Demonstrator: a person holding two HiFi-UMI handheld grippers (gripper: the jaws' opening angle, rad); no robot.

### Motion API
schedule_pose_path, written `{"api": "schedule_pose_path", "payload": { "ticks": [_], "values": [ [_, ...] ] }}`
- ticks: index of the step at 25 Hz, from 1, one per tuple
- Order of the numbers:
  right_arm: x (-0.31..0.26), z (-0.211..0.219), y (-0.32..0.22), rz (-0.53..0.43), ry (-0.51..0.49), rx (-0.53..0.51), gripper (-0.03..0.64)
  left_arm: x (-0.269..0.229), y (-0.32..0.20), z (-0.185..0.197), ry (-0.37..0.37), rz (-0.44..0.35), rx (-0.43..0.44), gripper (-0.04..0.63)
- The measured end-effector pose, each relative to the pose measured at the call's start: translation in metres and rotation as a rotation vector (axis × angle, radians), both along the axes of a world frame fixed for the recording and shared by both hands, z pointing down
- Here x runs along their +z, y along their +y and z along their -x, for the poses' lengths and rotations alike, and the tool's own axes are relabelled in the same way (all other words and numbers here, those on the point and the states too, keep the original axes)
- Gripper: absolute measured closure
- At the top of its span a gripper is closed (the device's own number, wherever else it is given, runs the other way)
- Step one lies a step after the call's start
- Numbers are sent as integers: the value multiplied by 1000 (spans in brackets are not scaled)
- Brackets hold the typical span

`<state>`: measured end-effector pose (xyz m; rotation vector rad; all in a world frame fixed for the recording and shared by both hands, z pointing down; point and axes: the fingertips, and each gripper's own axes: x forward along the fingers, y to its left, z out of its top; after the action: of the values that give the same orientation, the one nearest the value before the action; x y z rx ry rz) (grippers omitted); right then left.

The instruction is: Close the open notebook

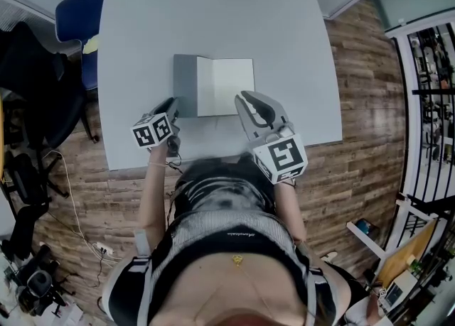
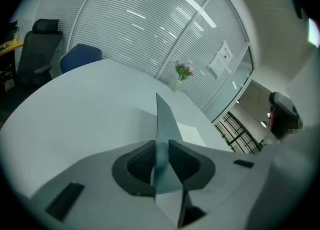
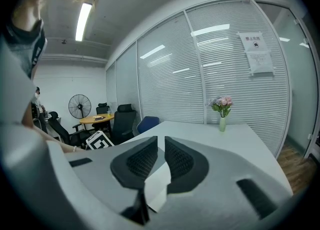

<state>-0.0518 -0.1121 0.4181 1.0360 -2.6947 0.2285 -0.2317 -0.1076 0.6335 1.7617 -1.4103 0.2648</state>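
The notebook lies open on the grey table (image 1: 213,19), with its grey cover (image 1: 186,84) to the left and a white page (image 1: 226,87) to the right. My left gripper (image 1: 173,104) is at the cover's near left corner. In the left gripper view the cover (image 2: 162,124) stands up edge-on between the jaws of the left gripper (image 2: 161,146), and the pads pinch it. My right gripper (image 1: 247,99) hovers at the page's near right corner. Its jaws (image 3: 161,146) stand a narrow gap apart with nothing pinched, and the white page (image 3: 157,186) shows below them.
A vase of flowers (image 3: 222,108) stands at the table's far end. A blue chair (image 1: 78,15) and a black office chair (image 2: 37,48) sit off the table's left side. Glass walls with blinds enclose the room. The table's near edge is against the person's body.
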Motion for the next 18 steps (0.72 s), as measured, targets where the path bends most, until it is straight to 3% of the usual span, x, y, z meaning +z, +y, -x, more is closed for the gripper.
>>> {"api": "schedule_pose_path", "payload": {
  "ticks": [4,10,18],
  "values": [
    [-2,-2,-2,3,-11,0,571,-11,-3,-4,-9,-18,38,518],
    [-2,-8,-2,4,-19,13,571,-26,-5,-13,-92,-37,153,522],
    [-6,-19,-9,8,-32,25,571,-38,-13,-28,-45,-55,187,528]
  ]
}}
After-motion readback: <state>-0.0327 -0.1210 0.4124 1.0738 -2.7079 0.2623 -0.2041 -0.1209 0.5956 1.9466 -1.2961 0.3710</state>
